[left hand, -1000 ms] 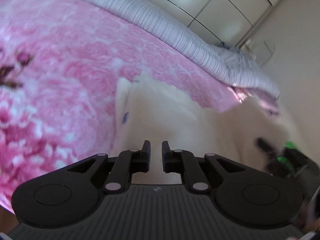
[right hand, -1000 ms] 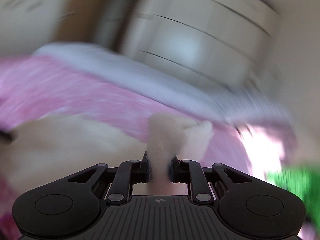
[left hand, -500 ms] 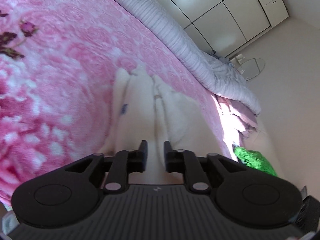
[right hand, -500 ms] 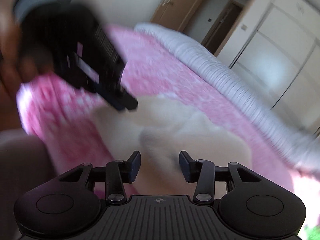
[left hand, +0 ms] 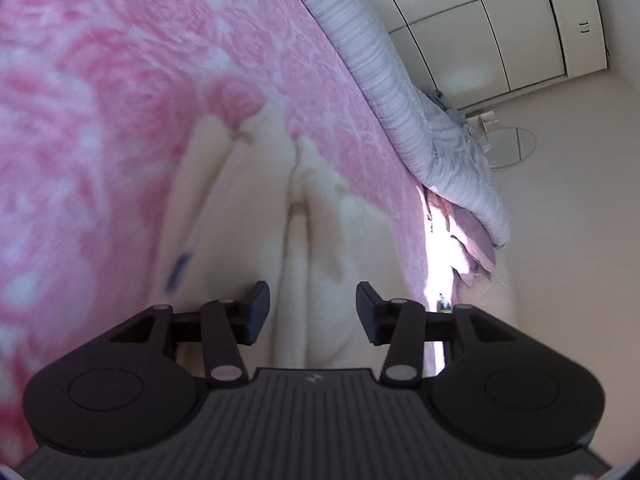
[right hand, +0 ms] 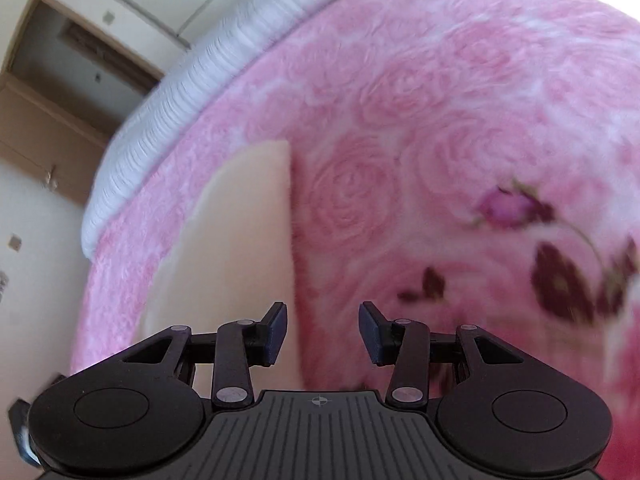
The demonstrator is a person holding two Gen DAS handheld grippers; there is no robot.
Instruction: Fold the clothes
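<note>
cream garment lies partly folded on pink blanket | left gripper spread over its centre ridge, jaws just opening, nothing pinched | right gripper spread beside garment's edge, empty | advice: regrip one edge squarely, fold evenly

One cream garment, one pink blanket, perhaps one pillow.

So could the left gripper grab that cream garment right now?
Probably yes. The left gripper has just been opening its jaws, with nothing pinched, and the cream garment lies folded on the pink blanket straight ahead, with nothing in the way.
</note>
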